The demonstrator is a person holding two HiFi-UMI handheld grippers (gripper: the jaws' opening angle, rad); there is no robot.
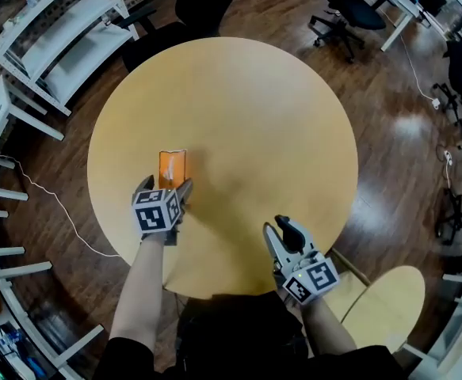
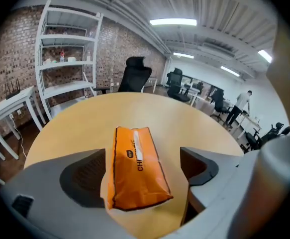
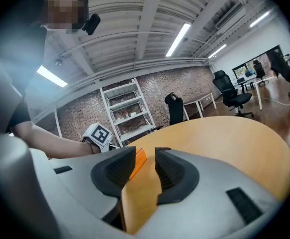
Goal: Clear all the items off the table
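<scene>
Near end of orange packet (image 1: 172, 165) hidden behind left tool (image 1: 166, 185), its print too blurred to read

Glossy plastic packet (image 2: 135, 168) on smooth, matt wooden table (image 1: 254, 117).

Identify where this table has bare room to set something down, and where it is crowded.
The table is bare over its far half and right side, from the orange packet out to the rim. The strip between the left gripper and right gripper is free. Crowded only left of centre, where the packet lies between the left gripper's open jaws.
</scene>
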